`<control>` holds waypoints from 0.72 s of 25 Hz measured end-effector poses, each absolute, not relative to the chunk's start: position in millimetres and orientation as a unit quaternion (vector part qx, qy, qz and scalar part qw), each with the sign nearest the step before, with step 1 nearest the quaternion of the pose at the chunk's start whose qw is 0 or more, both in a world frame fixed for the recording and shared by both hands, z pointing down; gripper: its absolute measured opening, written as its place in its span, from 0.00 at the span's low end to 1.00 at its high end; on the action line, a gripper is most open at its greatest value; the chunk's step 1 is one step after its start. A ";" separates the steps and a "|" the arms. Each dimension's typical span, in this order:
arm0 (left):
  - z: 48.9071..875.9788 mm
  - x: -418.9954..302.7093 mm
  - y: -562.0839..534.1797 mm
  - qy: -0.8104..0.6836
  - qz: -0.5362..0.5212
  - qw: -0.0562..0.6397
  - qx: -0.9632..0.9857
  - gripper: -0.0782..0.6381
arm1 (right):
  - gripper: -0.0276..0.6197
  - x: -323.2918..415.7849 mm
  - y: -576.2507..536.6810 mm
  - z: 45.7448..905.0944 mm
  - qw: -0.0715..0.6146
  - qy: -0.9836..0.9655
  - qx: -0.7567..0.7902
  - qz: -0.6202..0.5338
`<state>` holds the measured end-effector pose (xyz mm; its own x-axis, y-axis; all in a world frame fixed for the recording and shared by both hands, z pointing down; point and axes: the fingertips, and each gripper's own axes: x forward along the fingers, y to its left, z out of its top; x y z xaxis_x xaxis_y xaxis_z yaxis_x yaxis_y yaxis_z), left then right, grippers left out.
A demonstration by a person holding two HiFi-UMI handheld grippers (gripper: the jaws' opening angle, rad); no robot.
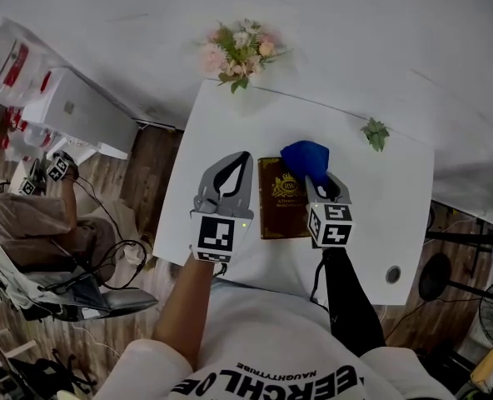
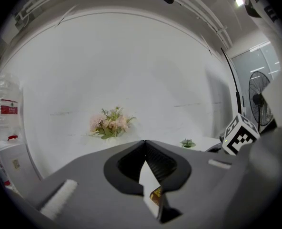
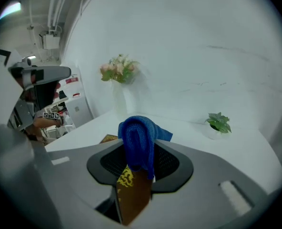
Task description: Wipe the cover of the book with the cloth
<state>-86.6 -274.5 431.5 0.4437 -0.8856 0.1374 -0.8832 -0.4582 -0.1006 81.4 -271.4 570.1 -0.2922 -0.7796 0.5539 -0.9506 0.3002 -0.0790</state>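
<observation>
A brown book [image 1: 280,198] with a gold emblem lies flat on the white table [image 1: 388,207], between my two grippers. My right gripper [image 1: 314,178] is shut on a bunched blue cloth [image 1: 306,157] that hangs over the book's far right corner. In the right gripper view the cloth [image 3: 137,142] droops between the jaws, with the book [image 3: 132,197] close beneath. My left gripper [image 1: 246,158] hovers just left of the book, its jaws shut with nothing in them. The left gripper view shows a sliver of the book [image 2: 155,194] through the gap below the tips.
A vase of pink flowers [image 1: 240,52] stands at the table's far edge, a small potted plant [image 1: 375,133] at the far right. A cable hole [image 1: 393,274] lies near the front right. A seated person [image 1: 38,223] and a white cabinet [image 1: 80,115] are left of the table.
</observation>
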 end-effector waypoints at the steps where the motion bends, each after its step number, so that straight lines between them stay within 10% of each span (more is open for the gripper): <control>1: 430.4 -87.6 -273.7 0.522 -0.084 0.007 -0.849 0.19 | 0.25 72.1 -270.8 563.1 0.203 -0.788 0.547 0.195; 18: 433.0 -104.9 -251.8 0.533 -0.087 -0.003 -0.841 0.19 | 0.25 -21.4 -229.1 602.3 0.292 -0.836 0.422 0.196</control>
<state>-104.9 -251.8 433.0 0.4157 -0.8970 0.1500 -0.8982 -0.4308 -0.0872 -21.4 -229.1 602.3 -0.4740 -0.5904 0.6533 -0.8193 0.5675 -0.0816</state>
